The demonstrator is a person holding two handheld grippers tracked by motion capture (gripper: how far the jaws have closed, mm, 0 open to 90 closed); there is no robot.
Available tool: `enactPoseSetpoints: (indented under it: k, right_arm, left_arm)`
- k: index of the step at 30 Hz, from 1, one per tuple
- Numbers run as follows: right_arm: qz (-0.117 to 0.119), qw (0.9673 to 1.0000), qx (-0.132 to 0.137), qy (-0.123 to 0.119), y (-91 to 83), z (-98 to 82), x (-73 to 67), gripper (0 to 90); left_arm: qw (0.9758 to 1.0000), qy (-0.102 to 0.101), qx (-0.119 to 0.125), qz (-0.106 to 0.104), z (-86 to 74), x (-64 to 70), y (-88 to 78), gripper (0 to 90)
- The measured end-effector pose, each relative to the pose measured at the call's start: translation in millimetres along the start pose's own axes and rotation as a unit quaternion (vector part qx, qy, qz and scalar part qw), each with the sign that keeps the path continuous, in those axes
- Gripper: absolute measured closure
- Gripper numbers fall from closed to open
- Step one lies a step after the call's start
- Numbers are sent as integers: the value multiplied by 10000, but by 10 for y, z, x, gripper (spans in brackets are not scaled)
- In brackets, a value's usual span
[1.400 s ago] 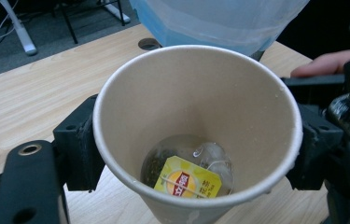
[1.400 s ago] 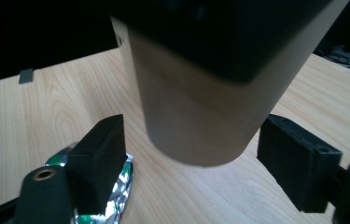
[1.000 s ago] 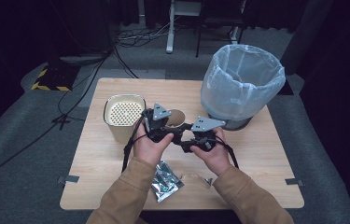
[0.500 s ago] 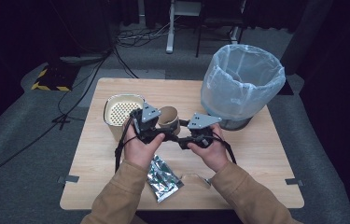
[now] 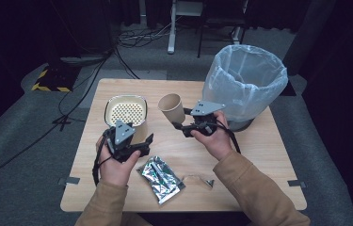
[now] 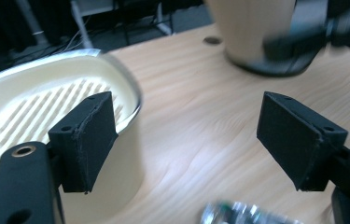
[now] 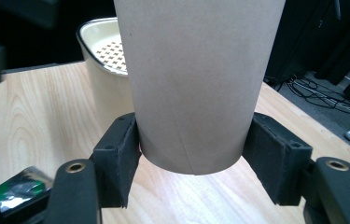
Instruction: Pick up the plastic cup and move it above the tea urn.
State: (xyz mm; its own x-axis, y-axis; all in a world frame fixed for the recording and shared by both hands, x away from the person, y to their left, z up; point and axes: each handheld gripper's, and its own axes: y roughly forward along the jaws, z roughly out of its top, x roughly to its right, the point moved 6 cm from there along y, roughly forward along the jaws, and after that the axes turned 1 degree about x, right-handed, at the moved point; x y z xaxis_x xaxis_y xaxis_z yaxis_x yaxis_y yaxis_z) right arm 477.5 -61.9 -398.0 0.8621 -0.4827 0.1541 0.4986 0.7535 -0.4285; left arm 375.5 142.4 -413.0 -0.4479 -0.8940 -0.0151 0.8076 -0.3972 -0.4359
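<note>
Gripping paper cup [image 5: 172,108]: right gripper [image 5: 180,125]; left gripper [image 5: 142,143] empty.

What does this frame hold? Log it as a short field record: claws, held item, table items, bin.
right claw: shut on paper cup, gripping near its base, cup lifted off the table
left claw: open, nothing between the jaws, low beside the cream container
cream container: on the table, perforated insert inside
foil packet: lying flat near the person's edge of the table
torn paper scrap: beside the foil packet
lined bin: at the table's far right corner
table: light wood
</note>
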Motion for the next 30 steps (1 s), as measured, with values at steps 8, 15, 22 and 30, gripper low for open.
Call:
enactPoseSetpoints:
  k: [8,15,22,30]
  right_arm:
    - [105,9996,-233,-97,229,149,83,376]
    - [81,9986,-451,-271,468,264,176,376]
    - [-62,9967,-670,-451,580,365,242,377]
    - [-219,9910,-1058,-784,738,396,254,375]
  left_arm:
    - [9985,-338,-262,349,-535,-272,-240,211]
    - [9955,-578,-394,632,-892,-485,-356,215]
    - [9947,-703,-375,649,-1018,-612,-248,218]
    - [9947,-726,-306,658,-1009,-662,-221,220]
